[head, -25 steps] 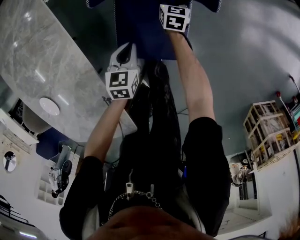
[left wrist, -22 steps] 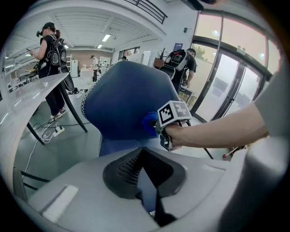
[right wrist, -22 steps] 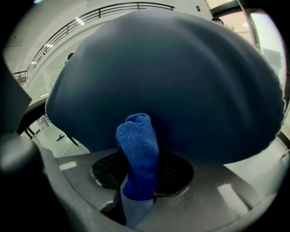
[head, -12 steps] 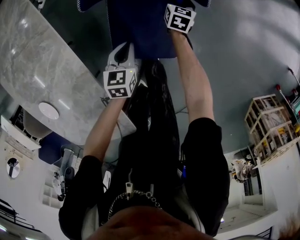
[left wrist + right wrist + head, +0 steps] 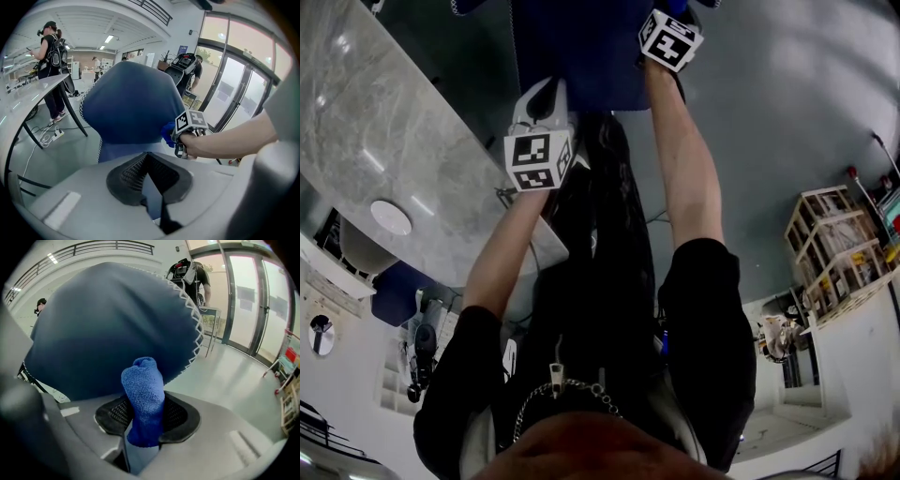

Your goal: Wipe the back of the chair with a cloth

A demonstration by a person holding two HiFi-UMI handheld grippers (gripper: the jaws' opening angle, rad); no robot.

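Right gripper point(image 5: 146, 420) pinches the blue cloth point(image 5: 143, 390) at the edge of the blue chair back point(image 5: 112, 319). Left gripper point(image 5: 150, 171) has its jaws pressed together, empty, near the chair. Marble table point(image 5: 384, 131) flanks our left and wooden shelves point(image 5: 830, 253) stand well apart on the right. We cannot see the cloth-chair contact, and the chair back's top is cut off in the head view.

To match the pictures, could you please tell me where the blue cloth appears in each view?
Head view: not discernible.
Left gripper view: cloth right of centre, at the chair back edge.
Right gripper view: centre, clamped between the jaws.
Shared landmark: the blue chair back.
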